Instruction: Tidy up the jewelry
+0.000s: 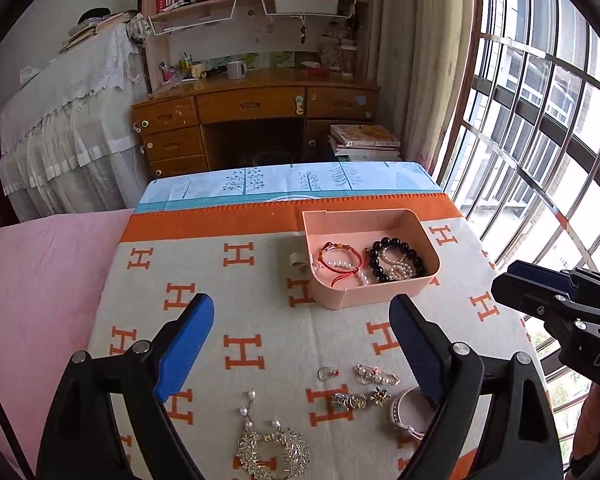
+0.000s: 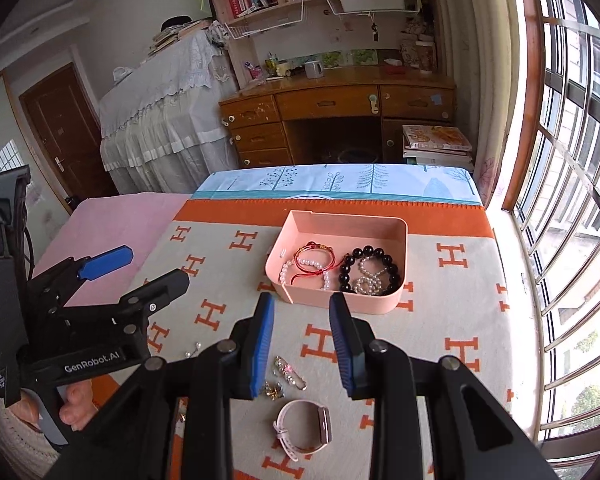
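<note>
A pink tray on the H-patterned cloth holds a red cord bracelet, pearl strands and a black bead bracelet. On the cloth nearer me lie a ring, a pearl pin brooch, two small brooches, a pink watch, pearl earrings and a rhinestone hair comb. My left gripper is open and empty above these pieces. My right gripper is open and empty above the watch, just before the tray.
The H-patterned cloth covers the table, with pink fabric to the left and a blue tree-print strip at the far edge. A wooden desk stands behind. A barred window runs along the right side.
</note>
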A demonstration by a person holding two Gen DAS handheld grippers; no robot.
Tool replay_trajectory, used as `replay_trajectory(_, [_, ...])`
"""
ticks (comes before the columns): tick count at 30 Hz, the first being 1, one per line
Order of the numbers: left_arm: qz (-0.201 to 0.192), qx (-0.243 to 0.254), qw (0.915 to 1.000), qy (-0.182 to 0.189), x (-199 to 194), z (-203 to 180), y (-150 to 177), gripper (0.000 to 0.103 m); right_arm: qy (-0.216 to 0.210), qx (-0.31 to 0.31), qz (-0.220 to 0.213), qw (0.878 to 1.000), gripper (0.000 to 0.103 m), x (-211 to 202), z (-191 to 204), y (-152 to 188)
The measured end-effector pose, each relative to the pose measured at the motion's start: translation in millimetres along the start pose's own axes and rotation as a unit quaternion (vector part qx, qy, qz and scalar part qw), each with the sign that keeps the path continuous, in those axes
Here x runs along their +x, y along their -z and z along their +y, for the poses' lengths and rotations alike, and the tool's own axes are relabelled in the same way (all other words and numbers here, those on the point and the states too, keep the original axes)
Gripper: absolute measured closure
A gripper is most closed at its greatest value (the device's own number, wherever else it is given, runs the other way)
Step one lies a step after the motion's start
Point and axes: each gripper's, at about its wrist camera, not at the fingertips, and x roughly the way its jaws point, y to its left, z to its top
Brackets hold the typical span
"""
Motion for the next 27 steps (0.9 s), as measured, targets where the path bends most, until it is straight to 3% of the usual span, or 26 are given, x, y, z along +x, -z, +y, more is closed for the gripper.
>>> replay_trajectory(4, [-0.002,0.011,0.9999,-0.003,-11,-2,14,0.013,0.000,0.000,0.002,1.000,0.074,-5,1,12])
replay_trajectory(8, [-0.008,0.018,0.9998,-0.009,-23,-3,24,0.002,0.001,0.005,0.006,1.000,0.074,-9,-1,24])
replay_trajectory(15, [0.000,0.008,1.0000,-0.002,-36,3,36,0.001,0.001,0.016,0.021,1.000,0.074,-9,-6,44])
replay_trajectory(23, [0.044,0.005,0.9988,-0.020,-23,15,55,0.001,0.001,0.035,0.046,0.998,0.074,3,-18,69])
replay_trajectory(27, [0.047,-0.003,0.9984,-0.031,-18,23,68,0.001,-0.009,0.043,0.061,0.997,0.074,12,-21,81])
